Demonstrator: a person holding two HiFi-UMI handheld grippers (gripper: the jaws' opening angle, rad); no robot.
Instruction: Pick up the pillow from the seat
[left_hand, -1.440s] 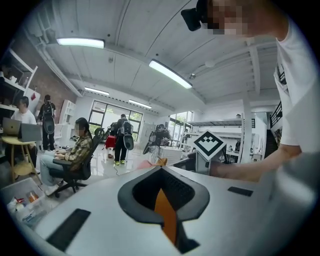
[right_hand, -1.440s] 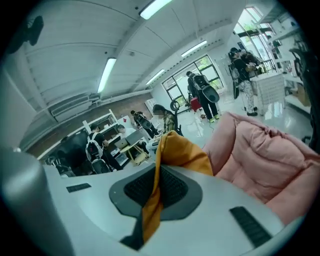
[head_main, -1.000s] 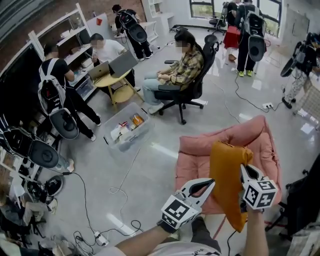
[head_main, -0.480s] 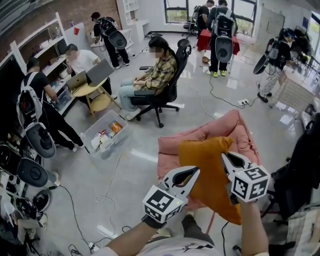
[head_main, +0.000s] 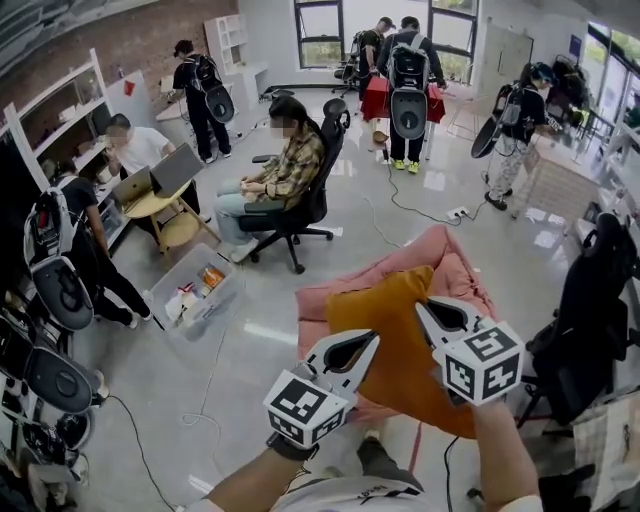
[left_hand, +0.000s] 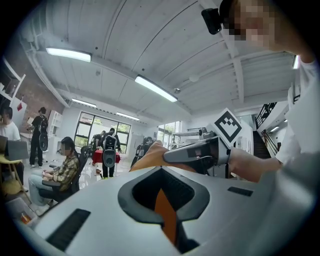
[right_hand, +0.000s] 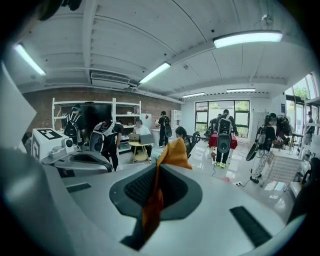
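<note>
L gripper (head_main: 362, 345) & R gripper (head_main: 428, 310) both clamped on orange pillow (head_main: 390, 335), one per side edge, pillow hanging btwn them in front of pink seat (head_main: 455, 262). Black chair (head_main: 590, 300) close at right. Beyond: clear bin (head_main: 195, 297) on floor (head_main: 400, 230), person (head_main: 285, 165) in office chair (head_main: 318, 190)

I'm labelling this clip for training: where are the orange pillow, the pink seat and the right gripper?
orange pillow (head_main: 392, 350), head view, middle of its front face.
pink seat (head_main: 446, 254), head view, bare upper part behind the pillow.
right gripper (head_main: 424, 308), head view, tips pinching the pillow's edge.
</note>
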